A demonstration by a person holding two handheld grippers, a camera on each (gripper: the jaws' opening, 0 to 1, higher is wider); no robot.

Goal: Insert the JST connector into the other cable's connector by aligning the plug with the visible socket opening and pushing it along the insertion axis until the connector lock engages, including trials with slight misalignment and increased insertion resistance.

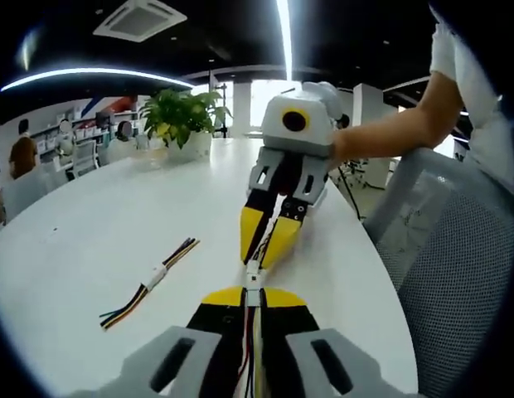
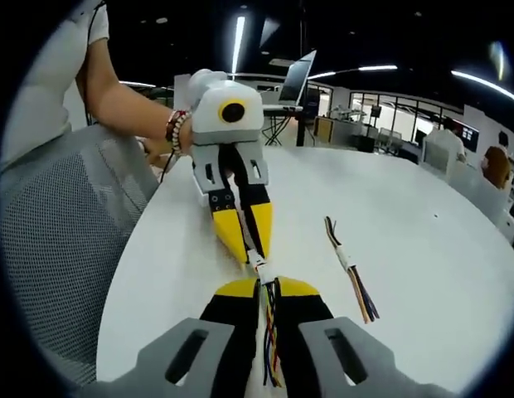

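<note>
Here, in the left gripper view, a spare wire harness (image 1: 149, 285) lies loose on the white table (image 1: 91, 240), well left of the action, with a potted plant (image 1: 184, 120) at the far edge. At centre the left gripper (image 1: 253, 300) has its yellow-tipped jaws closed on a cable (image 1: 250, 348), whose white JST connector (image 1: 253, 274) juts forward between them. The right gripper (image 1: 269, 240) meets it head-on, jaws pinched on the mating end. To the right stands a mesh chair (image 1: 456, 274).

In the right gripper view, the right gripper (image 2: 268, 290) clamps its multicoloured cable (image 2: 270, 340); the connectors (image 2: 259, 264) touch, though whether they are fully seated cannot be told.
</note>
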